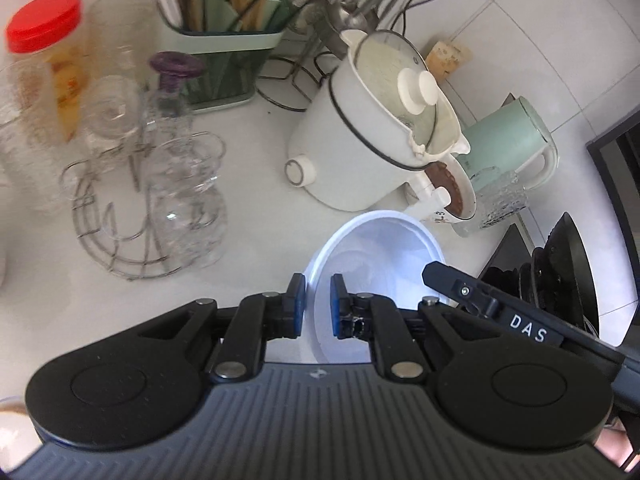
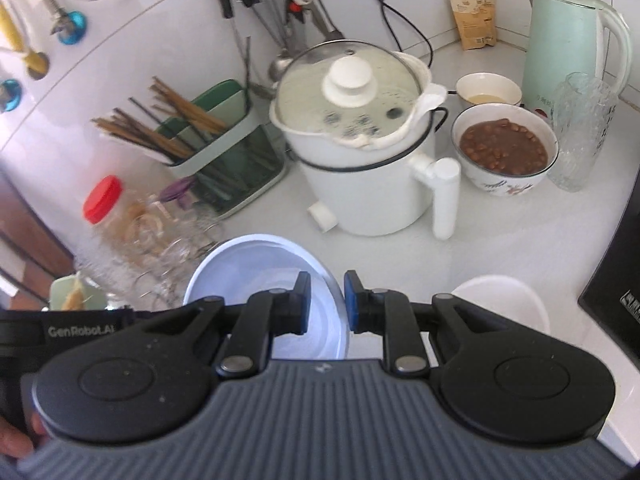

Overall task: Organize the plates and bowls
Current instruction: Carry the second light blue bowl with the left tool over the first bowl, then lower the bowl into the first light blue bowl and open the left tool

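Note:
A white bowl [image 1: 384,256] hangs above the white counter, held from both sides. My left gripper [image 1: 319,306] is shut on its left rim, one blue pad inside and one outside. My right gripper [image 2: 327,307] is shut on the right rim of the same bowl [image 2: 248,264]. The right gripper's body shows in the left wrist view [image 1: 480,300]. A second white bowl or plate [image 2: 504,300] lies on the counter to the right, partly hidden by my right gripper.
A white electric pot [image 2: 360,152] with a glass lid stands behind. A bowl of beans [image 2: 504,152], a small bowl [image 2: 488,90], a glass vase [image 2: 580,132] and a green kettle [image 2: 568,40] stand right. A chopstick holder [image 2: 216,144], a red-lidded jar [image 2: 104,204] and a glass rack [image 1: 152,184] stand left.

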Motion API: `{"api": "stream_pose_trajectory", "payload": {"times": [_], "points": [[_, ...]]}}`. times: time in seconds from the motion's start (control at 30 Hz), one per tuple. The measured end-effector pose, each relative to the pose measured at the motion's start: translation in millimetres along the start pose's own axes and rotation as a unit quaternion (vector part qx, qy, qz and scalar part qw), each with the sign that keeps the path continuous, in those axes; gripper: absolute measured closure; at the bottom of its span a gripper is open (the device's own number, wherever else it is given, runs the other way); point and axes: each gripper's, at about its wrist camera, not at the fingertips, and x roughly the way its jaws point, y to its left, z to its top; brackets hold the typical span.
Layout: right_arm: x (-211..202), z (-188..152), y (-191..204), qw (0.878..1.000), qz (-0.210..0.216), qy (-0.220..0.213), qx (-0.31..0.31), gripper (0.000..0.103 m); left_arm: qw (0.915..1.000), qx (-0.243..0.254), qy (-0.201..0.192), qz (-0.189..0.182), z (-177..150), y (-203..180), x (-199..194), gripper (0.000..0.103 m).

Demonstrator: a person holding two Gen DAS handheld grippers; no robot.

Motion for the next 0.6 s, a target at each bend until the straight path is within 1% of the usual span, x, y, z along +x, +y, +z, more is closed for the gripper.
{"api": "stream_pose_trajectory", "payload": {"times": [0.17, 0.3, 0.47, 0.6], "points": [[-5, -18, 20, 1.0, 0.004, 0.003, -0.004, 0.082, 0.9999, -0.013, -0.006, 0.001, -17, 23, -18, 0.089], [-3, -38, 34, 1.0, 0.011, 0.022, -0.013, 0.082, 0.9993, -0.035, -0.005, 0.015, -34, 42, -26, 0.089], [7, -60, 44, 0.998, 0.016, 0.048, -0.022, 0.082, 0.9975, -0.063, 0.0, 0.032, -55, 65, -27, 0.089], [16, -75, 54, 0.997, 0.015, 0.06, -0.04, 0.082, 0.9955, -0.078, 0.006, 0.052, -67, 82, -19, 0.089]]}}
